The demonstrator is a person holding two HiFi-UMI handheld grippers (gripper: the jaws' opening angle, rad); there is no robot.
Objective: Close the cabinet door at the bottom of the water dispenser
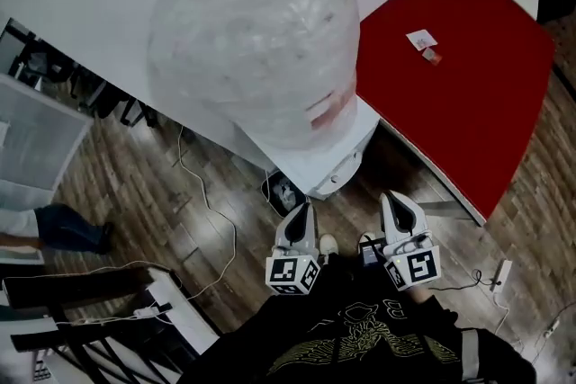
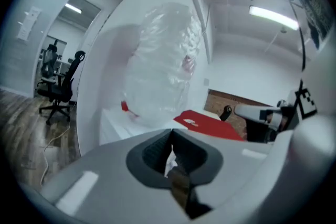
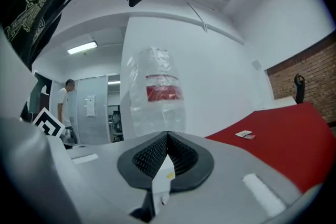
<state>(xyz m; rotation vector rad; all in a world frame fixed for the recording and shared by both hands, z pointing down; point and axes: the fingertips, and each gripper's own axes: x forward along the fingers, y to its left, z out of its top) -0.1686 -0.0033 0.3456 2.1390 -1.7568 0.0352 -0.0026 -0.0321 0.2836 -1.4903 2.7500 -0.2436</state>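
The water dispenser (image 1: 335, 159) stands against the white wall, seen from above, with a plastic-wrapped bottle (image 1: 252, 40) on top. The cabinet door at its bottom is hidden under the bottle and the dispenser's top. My left gripper (image 1: 302, 213) and right gripper (image 1: 394, 202) are side by side, close to my chest, in front of the dispenser and apart from it. Both are shut with nothing held. The left gripper (image 2: 171, 134) faces the bottle (image 2: 163, 65) from the side. The right gripper (image 3: 168, 136) also looks at the bottle (image 3: 156, 94).
A red table (image 1: 459, 67) with small papers (image 1: 423, 40) stands right of the dispenser. A white cable (image 1: 211, 211) runs over the wooden floor at the left. A white cabinet (image 1: 36, 139) and a person's leg (image 1: 54, 227) are at the far left; an office chair (image 2: 60, 86) stands beyond.
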